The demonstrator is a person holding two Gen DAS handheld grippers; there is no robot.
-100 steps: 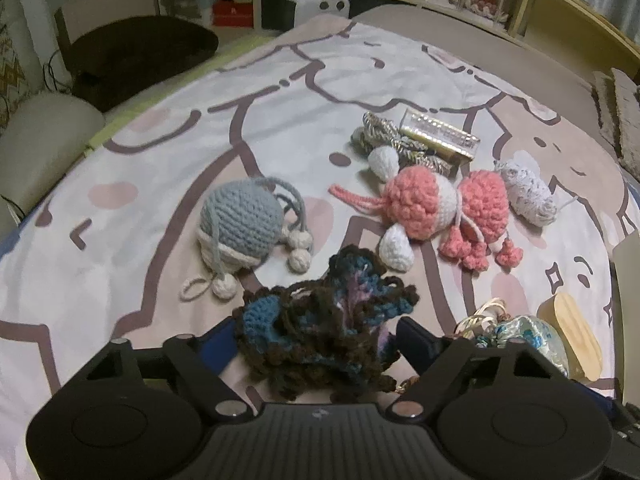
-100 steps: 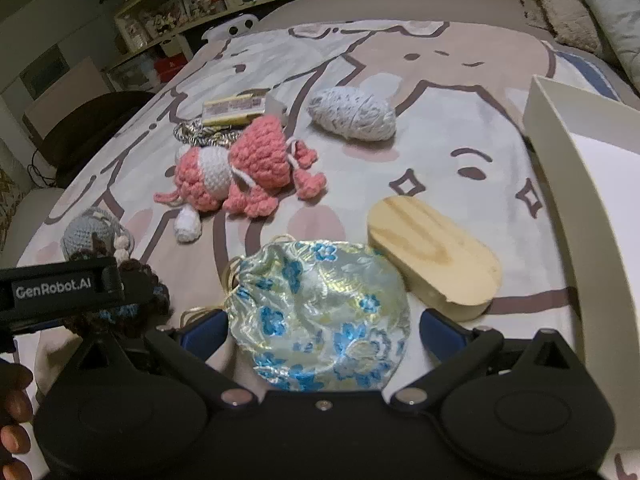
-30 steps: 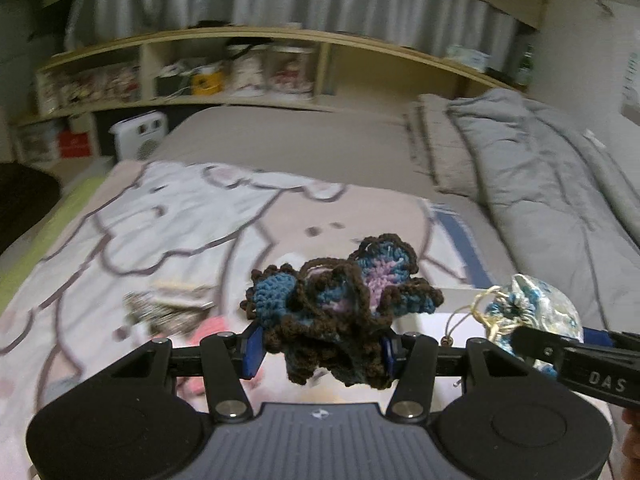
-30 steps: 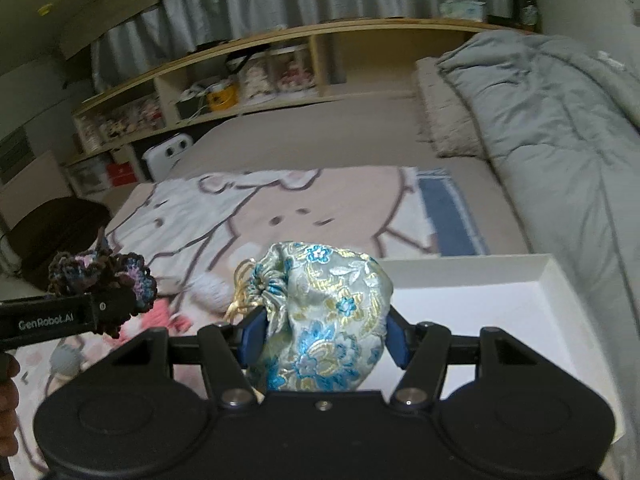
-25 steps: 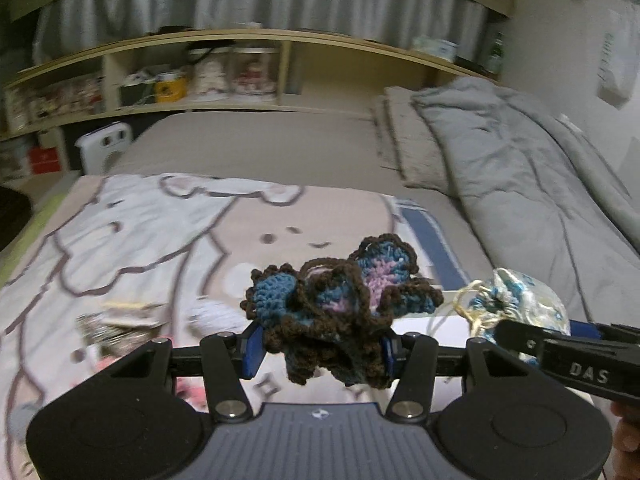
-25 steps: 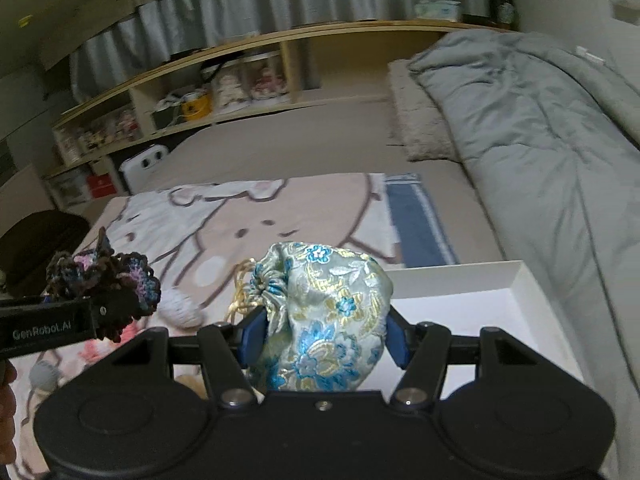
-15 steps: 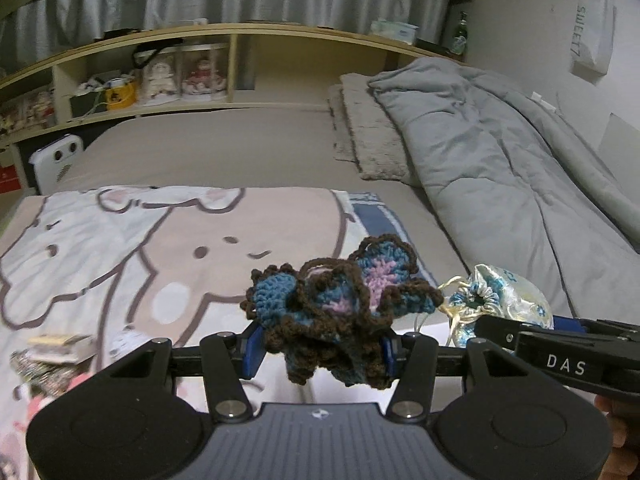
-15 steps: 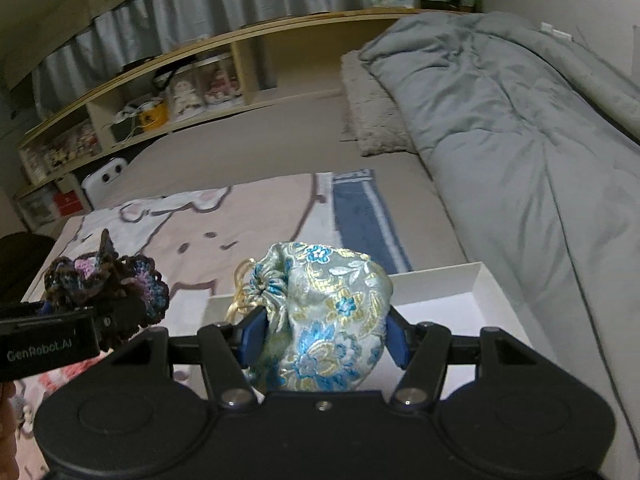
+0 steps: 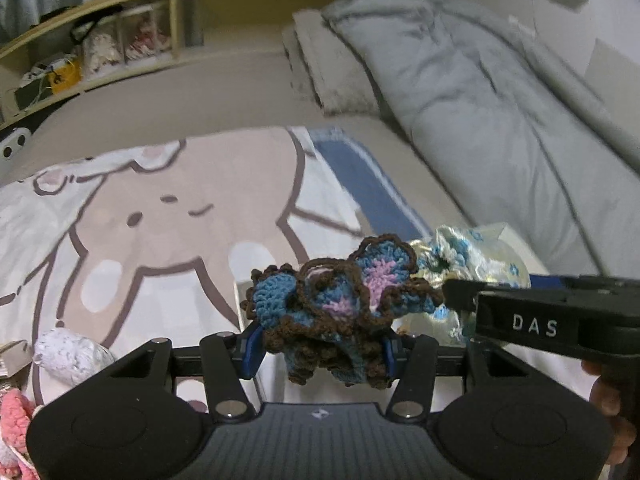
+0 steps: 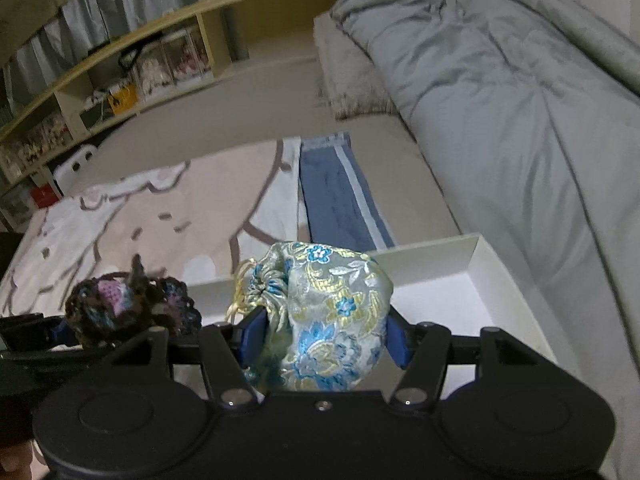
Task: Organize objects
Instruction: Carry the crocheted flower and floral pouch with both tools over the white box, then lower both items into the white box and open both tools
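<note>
My left gripper (image 9: 318, 350) is shut on a brown, blue and pink crochet piece (image 9: 336, 304) and holds it in the air over the left edge of a white box (image 9: 246, 304). My right gripper (image 10: 322, 340) is shut on a silver brocade drawstring pouch (image 10: 324, 316) with blue flowers, held above the white box (image 10: 480, 292). The pouch also shows in the left wrist view (image 9: 476, 264), and the crochet piece in the right wrist view (image 10: 128, 304). The two grippers are side by side, the left one to the left.
The box lies on a cartoon-print blanket (image 9: 160, 232) on a bed. A white yarn ball (image 9: 68, 354) and a pink crochet toy (image 9: 14, 416) lie at the lower left. A grey duvet (image 10: 520, 120) lies to the right, and shelves (image 10: 140, 64) stand behind.
Both grippers closed on their objects, lifted them off the blanket and carried them to the right. They now hang over the white box.
</note>
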